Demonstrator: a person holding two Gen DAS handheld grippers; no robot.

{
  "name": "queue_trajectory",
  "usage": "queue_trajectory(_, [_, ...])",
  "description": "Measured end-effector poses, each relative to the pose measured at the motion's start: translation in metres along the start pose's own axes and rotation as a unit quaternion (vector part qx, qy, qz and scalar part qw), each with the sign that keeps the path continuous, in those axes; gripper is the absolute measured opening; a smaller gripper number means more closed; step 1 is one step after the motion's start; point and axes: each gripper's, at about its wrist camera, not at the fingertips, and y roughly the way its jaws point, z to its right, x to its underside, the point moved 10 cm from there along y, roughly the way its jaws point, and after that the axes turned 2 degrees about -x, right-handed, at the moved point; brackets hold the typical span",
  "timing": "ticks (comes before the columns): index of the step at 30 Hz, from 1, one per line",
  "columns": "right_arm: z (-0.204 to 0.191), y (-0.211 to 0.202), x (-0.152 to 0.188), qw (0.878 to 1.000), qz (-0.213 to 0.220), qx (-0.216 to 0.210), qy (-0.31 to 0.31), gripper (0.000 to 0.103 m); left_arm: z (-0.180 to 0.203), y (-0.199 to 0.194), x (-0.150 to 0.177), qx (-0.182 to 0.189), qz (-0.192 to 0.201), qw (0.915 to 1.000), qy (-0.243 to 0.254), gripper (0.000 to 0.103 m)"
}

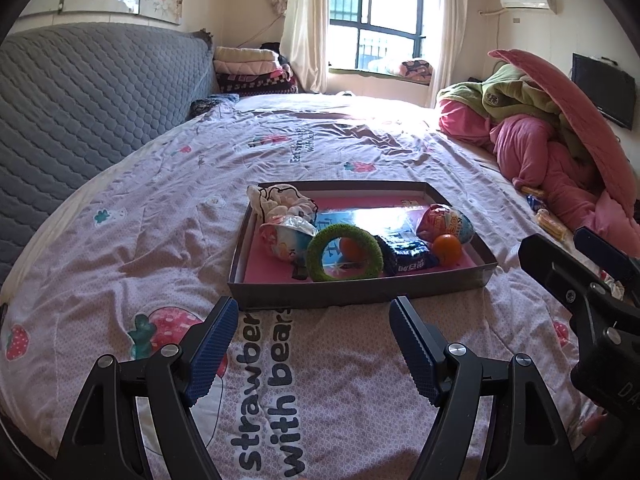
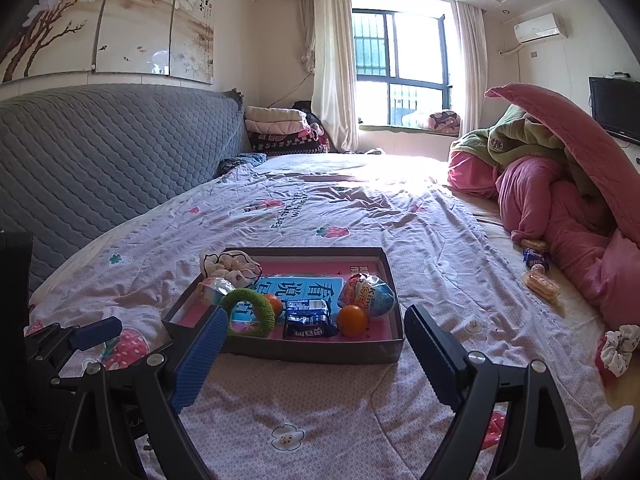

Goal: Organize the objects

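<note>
We hover over the bed (image 2: 360,220), where the shallow box (image 2: 394,280) already holds a green ring (image 2: 249,312), a blue packet (image 2: 308,318) and 2 oranges. Loose snacks (image 2: 538,280) and a scrunchie (image 2: 616,346) lie well apart to the right. We judge fetching those comes next. Left claw (image 1: 314,344) and right claw (image 2: 314,356) gape wide, empty.

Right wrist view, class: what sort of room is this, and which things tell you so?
Most likely a home bedroom: a wide bed under a pink strawberry-print sheet, a grey quilted headboard, and a heap of pink and green blankets.
</note>
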Motion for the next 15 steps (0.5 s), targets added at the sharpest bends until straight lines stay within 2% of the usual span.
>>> queue_trajectory(5, [0.002,0.007,0.016,1.0,-0.019,0.0,0.001,0.09,-0.004,0.002,0.006,-0.006,0.004,1.0,0.0,0.079])
queue_trajectory(15, [0.003,0.026,0.055,0.998,-0.055,0.003,-0.009,0.09,-0.008,0.018,0.027,-0.018,-0.017,0.9997,0.009,0.079])
